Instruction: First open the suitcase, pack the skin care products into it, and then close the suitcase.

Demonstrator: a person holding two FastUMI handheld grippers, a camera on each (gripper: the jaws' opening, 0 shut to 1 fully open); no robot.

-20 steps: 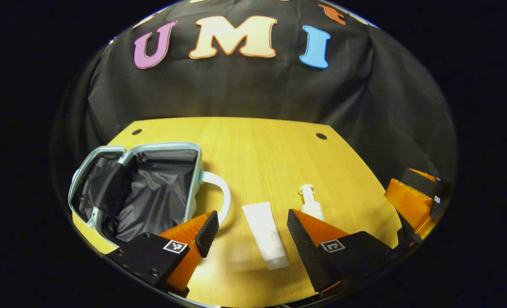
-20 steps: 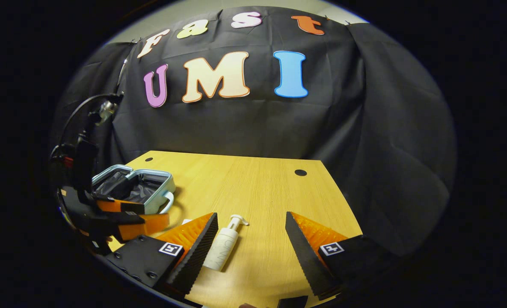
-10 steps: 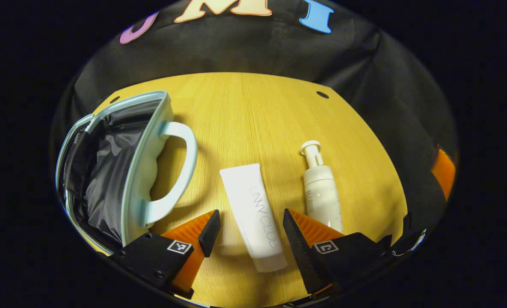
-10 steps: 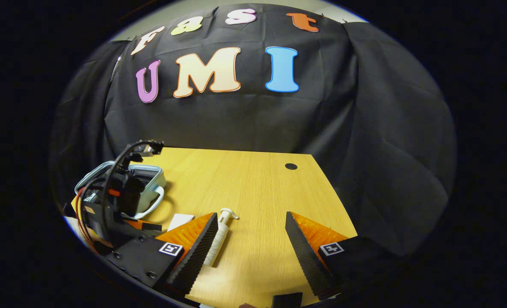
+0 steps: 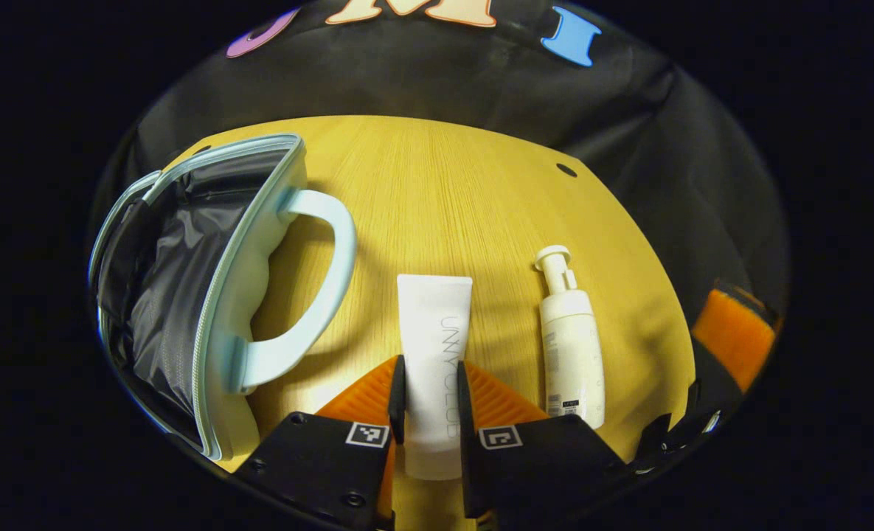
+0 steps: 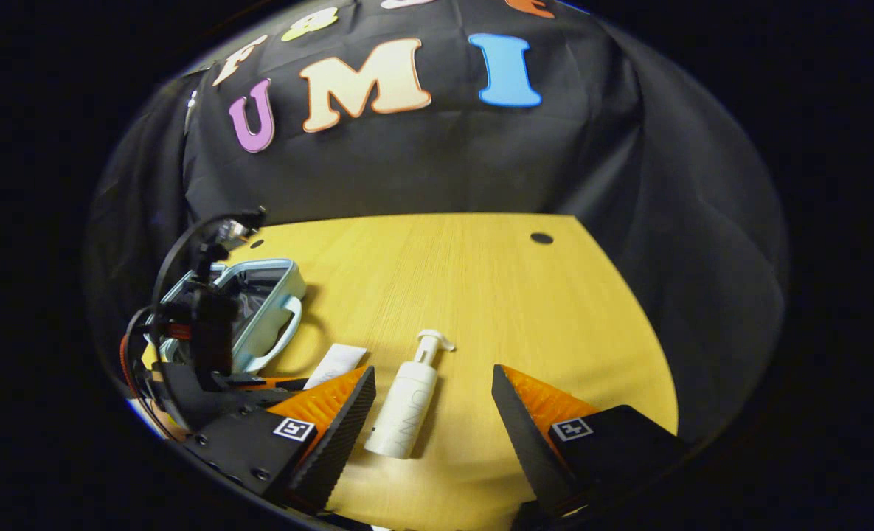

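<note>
Suitcase (image 5: 208, 295): it lies open at the left side of the wooden table (image 5: 444, 192). It is small, pale blue, with a dark crumpled lining and a curved handle (image 5: 318, 295) that points toward the products.
Tube (image 5: 433, 354): white and flat, it lies on the table just beside the handle, with its sealed wide end away from the camera. The lower part sits between the fingers of the left gripper (image 5: 428, 402).
Left gripper: both fingers press on the sides of the tube, so it is closed on it. The tube seems to rest on the table, not yet lifted.
Pump bottle (image 6: 407, 402): white, it lies on its side with the pump head away from the camera, near the tube but not touching it.
Right gripper (image 6: 433, 428): its fingers are wide apart and hold nothing. The bottle lies between them, closer to the left finger.
Step in hand: I judge that the tube is being picked up for packing; the bottle comes after.
Risk, soft tube: it can bend or slide out of the grip during the lift, because the fingers hold it low, near the cap end.
Risk, handle: the tube may catch on the handle or on the rim on the way in.
Risk, bottle: it is round, so it can roll away if one finger touches it first.
Risk, closing: the loose lining could get caught in the zipper.
</note>
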